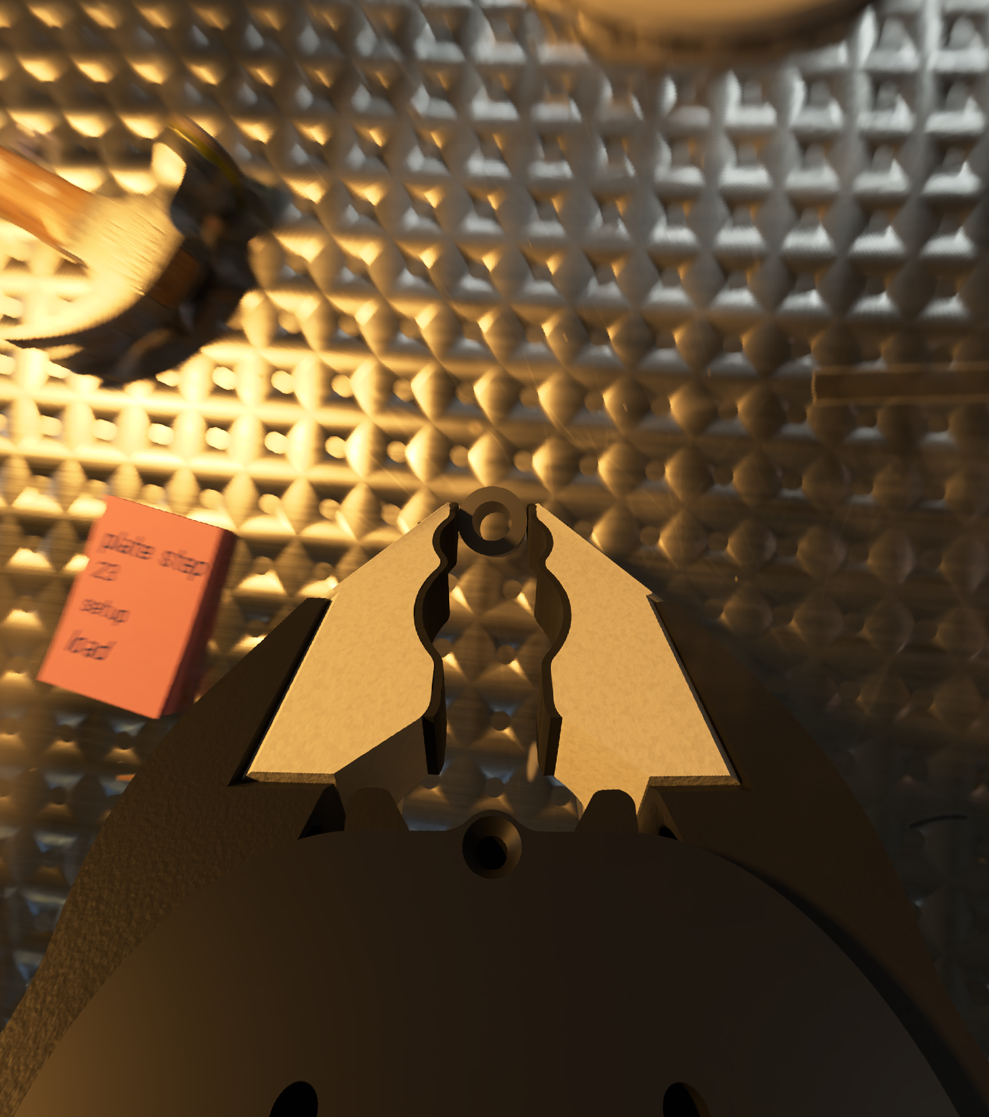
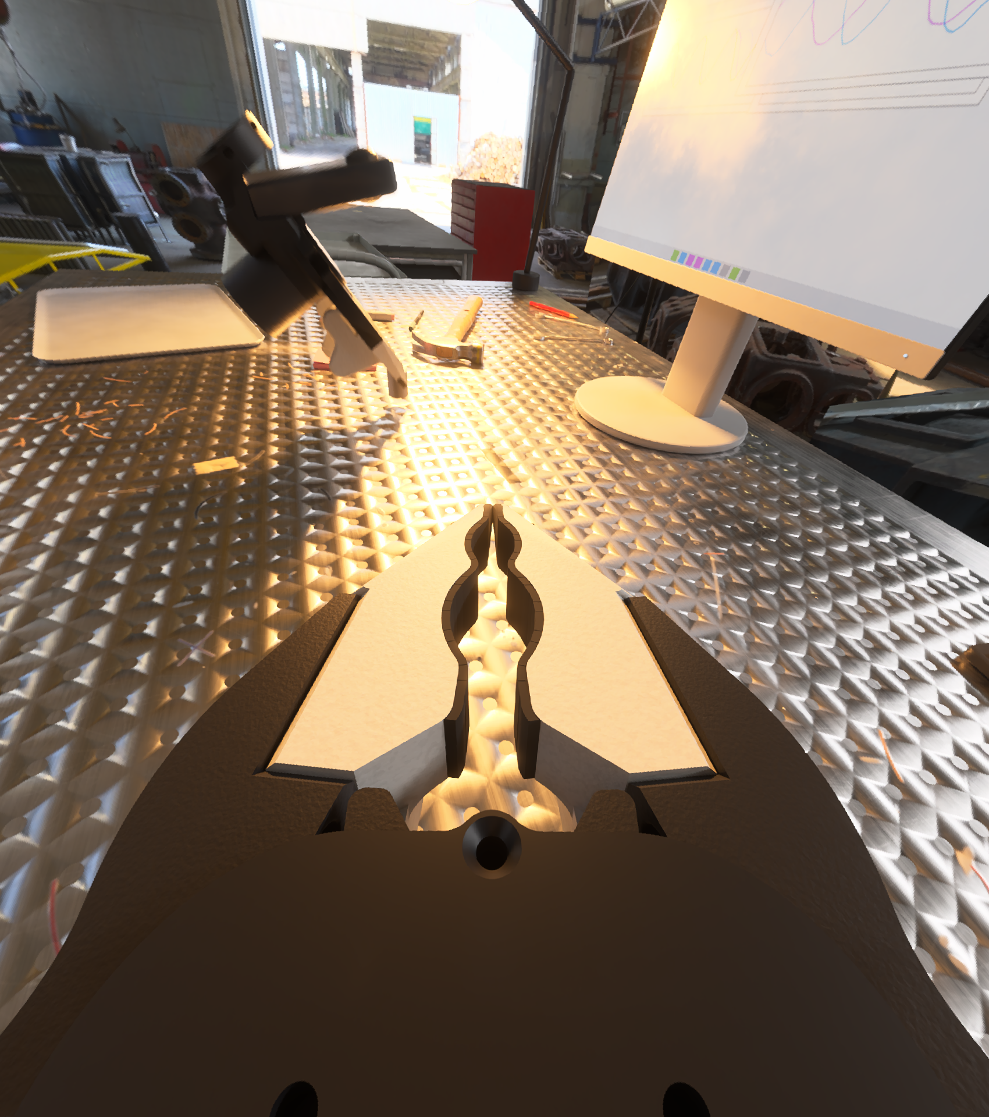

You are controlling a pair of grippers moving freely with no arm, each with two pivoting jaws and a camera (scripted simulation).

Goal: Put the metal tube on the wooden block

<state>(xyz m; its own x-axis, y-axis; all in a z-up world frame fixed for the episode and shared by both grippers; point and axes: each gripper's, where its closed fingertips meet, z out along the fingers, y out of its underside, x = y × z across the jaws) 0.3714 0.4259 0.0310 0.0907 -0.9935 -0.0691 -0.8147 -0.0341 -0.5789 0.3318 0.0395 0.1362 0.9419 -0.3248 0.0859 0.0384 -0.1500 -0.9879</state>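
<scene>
Tube [image 1: 492, 523] is sitting end-on between the tips of the left gripper [image 1: 492, 527], which is pinching it above the studded metal table [image 1: 722, 302]. Just beyond to the left an orange pad [image 1: 138, 604] is lying flat; farther off, a hammer [image 1: 117, 242]. The wooden block may be the small tan piece [image 2: 215, 465] in the right wrist view, though that is uncertain. The right gripper [image 2: 492, 514] is pointing over the table with its tips together and nothing between them. Being held only at the tips, the tube could be slipping or swinging out during transport.

The hammer [image 1: 117, 242] beside the orange pad [image 1: 135, 610] is blurred, its handle cut off by the left edge; the monitor [image 2: 812, 181] runs off frame
</scene>
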